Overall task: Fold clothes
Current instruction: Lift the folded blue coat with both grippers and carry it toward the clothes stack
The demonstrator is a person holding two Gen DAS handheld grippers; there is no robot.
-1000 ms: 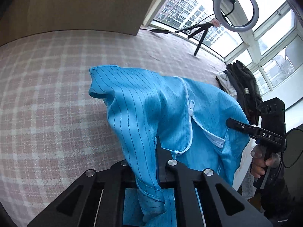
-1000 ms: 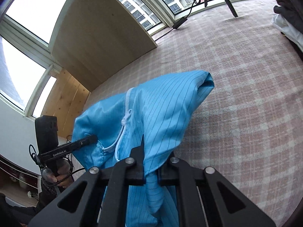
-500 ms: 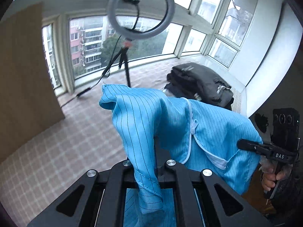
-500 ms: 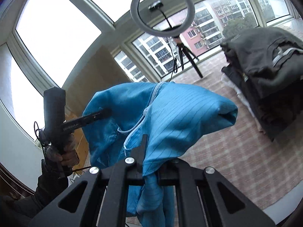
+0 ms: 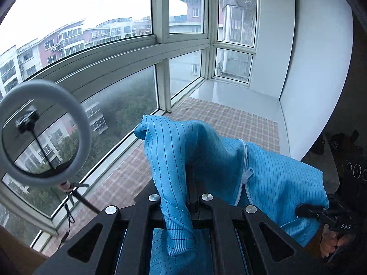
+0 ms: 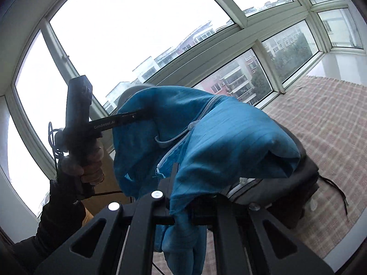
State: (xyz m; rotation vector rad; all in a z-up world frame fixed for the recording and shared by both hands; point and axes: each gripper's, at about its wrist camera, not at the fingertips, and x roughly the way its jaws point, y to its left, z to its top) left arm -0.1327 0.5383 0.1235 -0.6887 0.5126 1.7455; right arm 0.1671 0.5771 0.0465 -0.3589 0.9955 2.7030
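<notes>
Both cameras have swung upward since the earlier frames: a second ago each looked down on the checked pink carpet, now window panes and apartment blocks fill most of both views. Blue garment (image 5: 213, 160) has come up with them and hangs in the air between the two tools, clear of the floor.

Left gripper (image 5: 192, 183): jaws clamped on a fold of the blue pinstriped fabric, cloth draping over the left finger and trailing below the crossbar. Seen from the right wrist view, the same tool (image 6: 134, 115) bites the garment's far edge, with a person's hand (image 6: 90, 165) in a dark sleeve around its handle.

Right gripper (image 6: 175, 176): jaws likewise pinched on a hem of the garment, a tail of cloth hanging down past the linkage. From the left wrist view it (image 5: 300, 210) grips the opposite edge at lower right.

White zipper (image 5: 246, 176) runs down the front of the garment, pull tab visible.

Ring light (image 5: 44, 133) on its tripod stands at left by the window. Checked carpet (image 5: 224, 119) shows beyond the cloth. A dark stack of clothing (image 6: 296, 197) lies behind the garment in the right wrist view.
</notes>
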